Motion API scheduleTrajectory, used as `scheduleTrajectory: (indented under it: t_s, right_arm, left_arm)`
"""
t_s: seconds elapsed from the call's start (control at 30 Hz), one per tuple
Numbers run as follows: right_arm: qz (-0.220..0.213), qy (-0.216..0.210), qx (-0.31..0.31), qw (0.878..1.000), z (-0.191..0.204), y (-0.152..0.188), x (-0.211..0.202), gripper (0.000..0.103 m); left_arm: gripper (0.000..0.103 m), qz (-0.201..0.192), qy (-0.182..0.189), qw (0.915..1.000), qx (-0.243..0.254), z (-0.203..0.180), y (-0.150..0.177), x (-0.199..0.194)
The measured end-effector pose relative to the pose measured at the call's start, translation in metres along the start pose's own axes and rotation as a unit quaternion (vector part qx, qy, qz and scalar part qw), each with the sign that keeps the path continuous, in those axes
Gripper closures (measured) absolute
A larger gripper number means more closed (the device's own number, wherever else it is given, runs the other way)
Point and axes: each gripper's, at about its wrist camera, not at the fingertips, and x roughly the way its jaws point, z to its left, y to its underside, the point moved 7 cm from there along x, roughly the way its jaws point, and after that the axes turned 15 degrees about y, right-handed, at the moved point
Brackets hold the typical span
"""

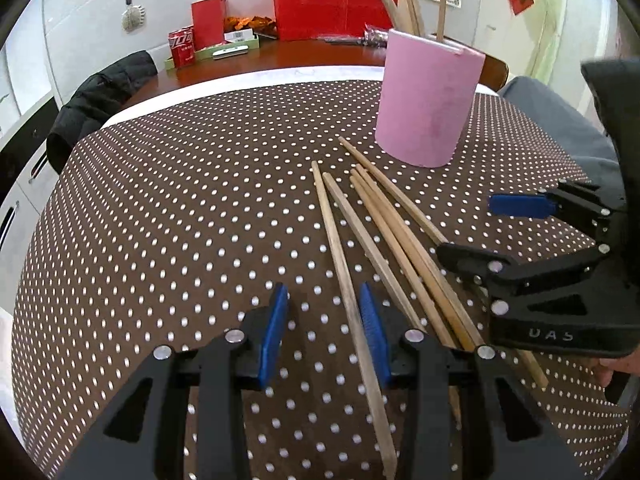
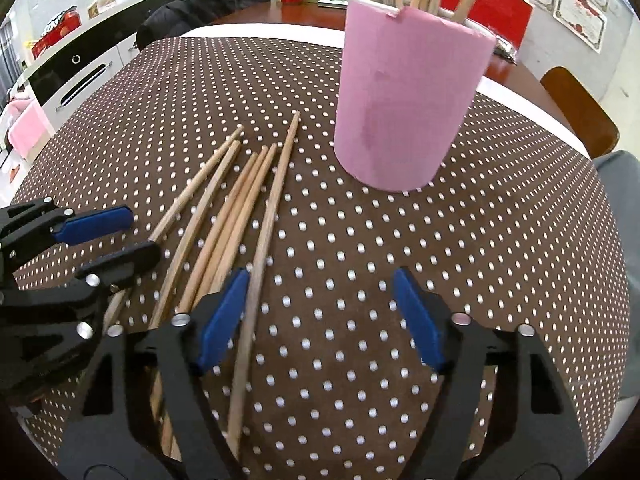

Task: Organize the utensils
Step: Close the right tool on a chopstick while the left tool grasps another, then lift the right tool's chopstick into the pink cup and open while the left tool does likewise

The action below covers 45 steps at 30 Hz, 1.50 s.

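Several wooden chopsticks (image 1: 384,240) lie fanned on the brown polka-dot tablecloth (image 1: 180,200), in front of a pink cylindrical holder (image 1: 428,108) that holds several more chopsticks upright. My left gripper (image 1: 326,336) is open low over the cloth, with the leftmost chopstick (image 1: 340,260) between its blue pads, against the right pad. My right gripper (image 2: 320,316) is open, with the rightmost chopstick (image 2: 264,236) beside its left pad. The holder (image 2: 404,104) stands just beyond. Each gripper shows in the other's view: the right in the left wrist view (image 1: 480,228), the left in the right wrist view (image 2: 136,232).
A black jacket (image 1: 100,96) hangs over a chair at the far left. Red boxes (image 1: 328,4), red cans (image 1: 182,46) and a green tray sit on the wooden table behind. A wooden chair back (image 2: 580,108) stands at the right.
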Motion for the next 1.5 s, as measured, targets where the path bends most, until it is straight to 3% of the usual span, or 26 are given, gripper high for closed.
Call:
scheduleTrajectory:
  t_s: [0.03,0.13,0.2,0.27,0.33,0.6,0.87,1.33,1.5]
  right_arm:
    - [0.001,-0.003,0.002,1.000,0.001,-0.006,0.003,0.039]
    - [0.004,-0.006,0.001,1.000,0.010,-0.023,0.012,0.050]
    - [0.005,-0.010,-0.003,1.000,0.015,-0.028,0.013,0.066]
    - [0.002,-0.013,-0.016,1.000,0.024,-0.035,0.015,0.087]
    - [0.002,-0.021,-0.018,1.000,0.030,-0.043,0.017,0.097]
    - [-0.047,-0.102,0.079,0.991,0.003,-0.037,-0.008,0.098]
    - [-0.121,-0.155,0.137,0.971,-0.031,-0.051,-0.054,0.098]
    - [-0.210,-0.164,0.165,0.950,-0.081,-0.055,-0.117,0.098]
    - [-0.230,-0.158,0.166,0.946,-0.088,-0.065,-0.135,0.098]
  left_arm:
    - [0.066,0.004,0.001,1.0000,0.000,0.000,-0.003,0.002]
    - [0.081,0.011,0.003,0.9999,-0.003,0.004,-0.010,0.005]
    - [0.094,0.015,0.009,0.9998,-0.010,0.008,-0.014,0.007]
    - [0.097,0.016,0.014,0.9997,-0.014,0.012,-0.018,0.008]
    - [0.097,0.010,0.017,0.9996,-0.021,0.013,-0.017,0.006]
    - [0.097,-0.070,0.026,0.9957,-0.056,0.021,-0.022,-0.027]
    - [0.097,-0.180,0.050,0.9816,-0.038,0.000,-0.057,-0.073]
    - [0.097,-0.292,0.094,0.9518,0.013,-0.046,-0.116,-0.114]
    - [0.097,-0.339,0.120,0.9327,0.023,-0.055,-0.146,-0.128]
